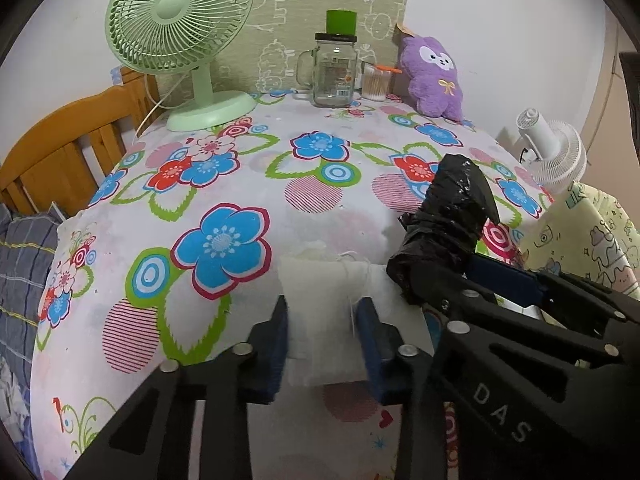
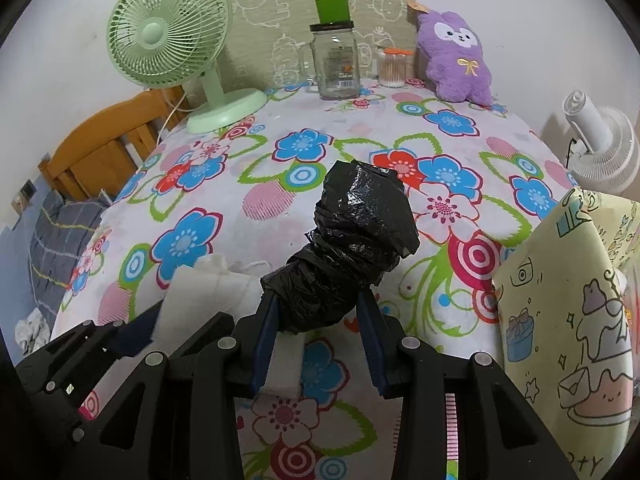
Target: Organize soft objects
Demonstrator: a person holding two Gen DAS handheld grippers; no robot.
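My left gripper (image 1: 322,312) is shut on a white folded cloth (image 1: 320,300) held low over the flowered table. My right gripper (image 2: 316,308) is shut on a black plastic bag roll (image 2: 356,228), which sticks up and forward from its blue pads. The right gripper with the black roll (image 1: 452,208) shows just right of the cloth in the left wrist view. The white cloth (image 2: 208,292) shows left of the roll in the right wrist view. A purple plush toy (image 2: 456,56) leans at the table's far right edge.
A green desk fan (image 1: 180,40) stands at the back left. A glass mug jar (image 1: 334,68) with a green cap and a cotton swab tub (image 1: 376,82) stand at the back. A white fan (image 2: 600,144) and a yellow patterned bag (image 2: 560,300) are on the right. A wooden bed frame (image 1: 68,152) is left.
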